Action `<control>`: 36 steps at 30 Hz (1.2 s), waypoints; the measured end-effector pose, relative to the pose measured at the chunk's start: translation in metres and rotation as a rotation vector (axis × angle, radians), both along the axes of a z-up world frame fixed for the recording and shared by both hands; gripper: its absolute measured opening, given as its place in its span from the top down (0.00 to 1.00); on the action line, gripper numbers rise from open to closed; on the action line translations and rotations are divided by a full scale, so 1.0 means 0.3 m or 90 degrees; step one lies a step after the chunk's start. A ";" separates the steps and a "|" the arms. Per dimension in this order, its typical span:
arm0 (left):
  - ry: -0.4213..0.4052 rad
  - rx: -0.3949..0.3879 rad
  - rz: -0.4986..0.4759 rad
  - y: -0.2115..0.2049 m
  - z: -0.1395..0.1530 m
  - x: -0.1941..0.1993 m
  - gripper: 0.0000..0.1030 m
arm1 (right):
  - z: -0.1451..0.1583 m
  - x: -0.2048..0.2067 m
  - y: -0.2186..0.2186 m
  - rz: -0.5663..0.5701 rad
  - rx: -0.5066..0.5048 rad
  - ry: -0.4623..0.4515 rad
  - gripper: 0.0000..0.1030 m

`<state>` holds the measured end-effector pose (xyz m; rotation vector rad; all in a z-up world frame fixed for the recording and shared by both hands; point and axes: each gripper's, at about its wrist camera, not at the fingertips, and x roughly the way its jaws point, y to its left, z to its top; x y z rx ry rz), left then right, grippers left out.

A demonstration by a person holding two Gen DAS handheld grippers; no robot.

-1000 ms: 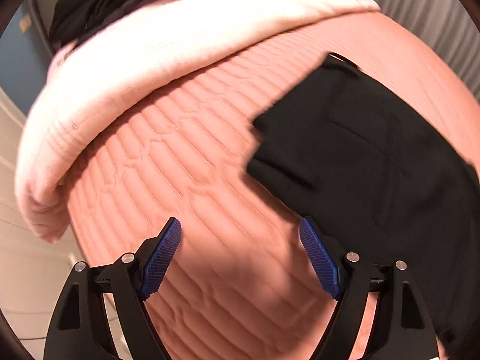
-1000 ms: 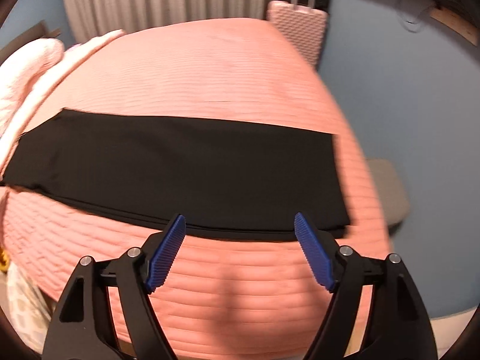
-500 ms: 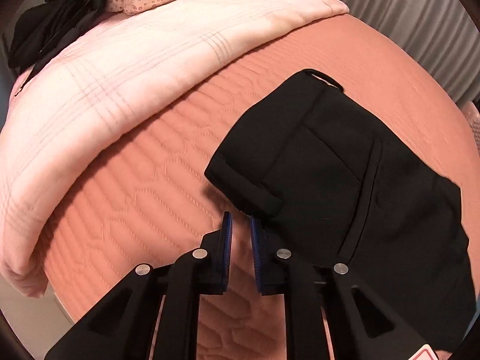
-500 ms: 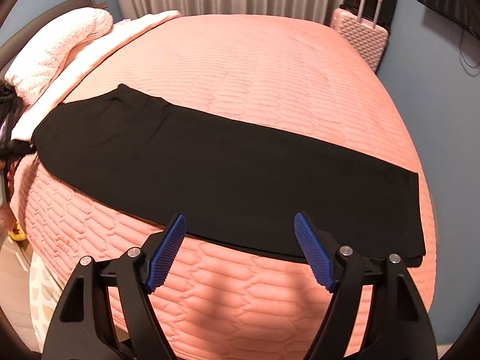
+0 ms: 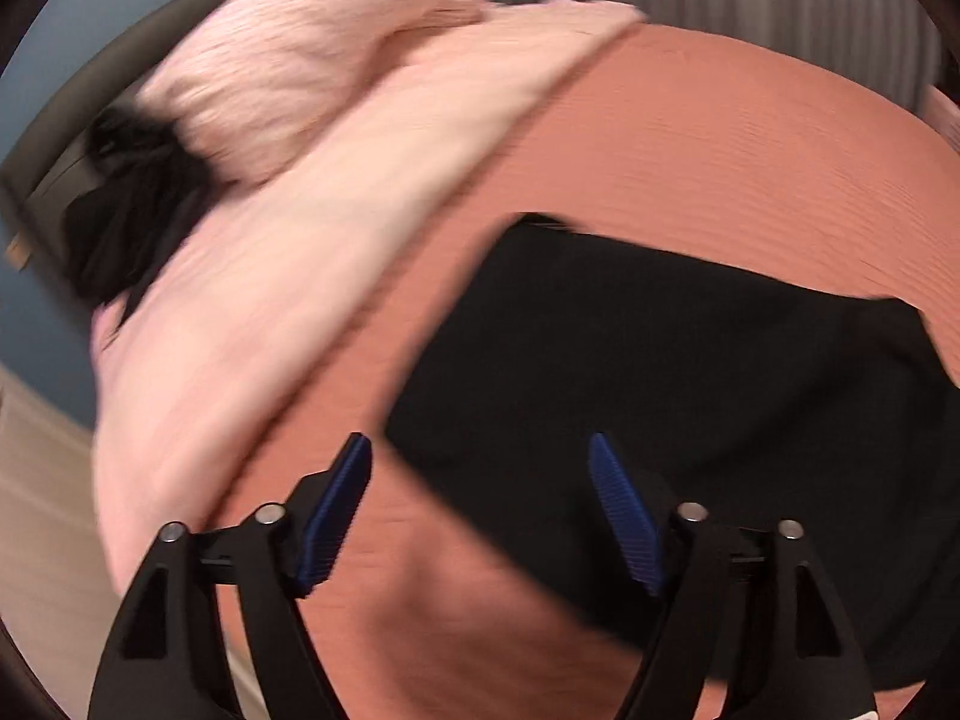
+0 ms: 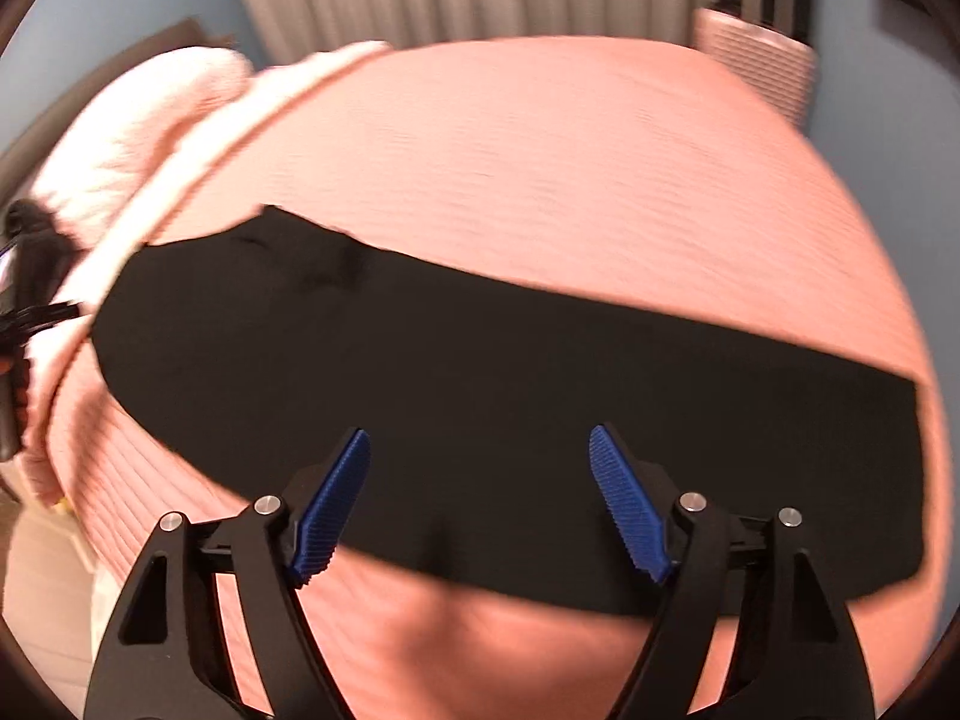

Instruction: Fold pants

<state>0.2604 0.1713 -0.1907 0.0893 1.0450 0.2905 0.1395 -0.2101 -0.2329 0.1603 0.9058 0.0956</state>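
Jaws of both grippers gape wide, empty, above the flat black pants.

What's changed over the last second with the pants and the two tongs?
The left tongs shut near the waistband corner half a second ago and have just been opening, with nothing between them. The black pants stayed flat on the pink bedspread; the right tongs stayed open.

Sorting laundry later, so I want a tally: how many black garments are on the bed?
2. Black pants lie flat across the coral bedspread; a crumpled black garment sits by the pale pink blanket near the headboard. Others may be hidden.
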 end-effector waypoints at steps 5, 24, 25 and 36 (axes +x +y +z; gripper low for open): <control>0.081 -0.027 -0.085 -0.332 -0.196 0.185 0.25 | -0.191 0.133 -0.028 0.005 -0.092 0.068 0.31; 0.029 0.087 -0.020 -0.035 -0.152 0.111 0.06 | 0.001 0.759 0.332 0.333 0.124 0.020 0.29; 0.033 0.098 -0.019 -0.017 -0.169 0.086 0.05 | -0.015 0.795 0.362 0.348 0.120 0.026 0.29; -0.010 0.086 -0.022 0.046 -0.202 0.007 0.05 | -0.054 0.862 0.472 0.569 0.126 0.136 0.41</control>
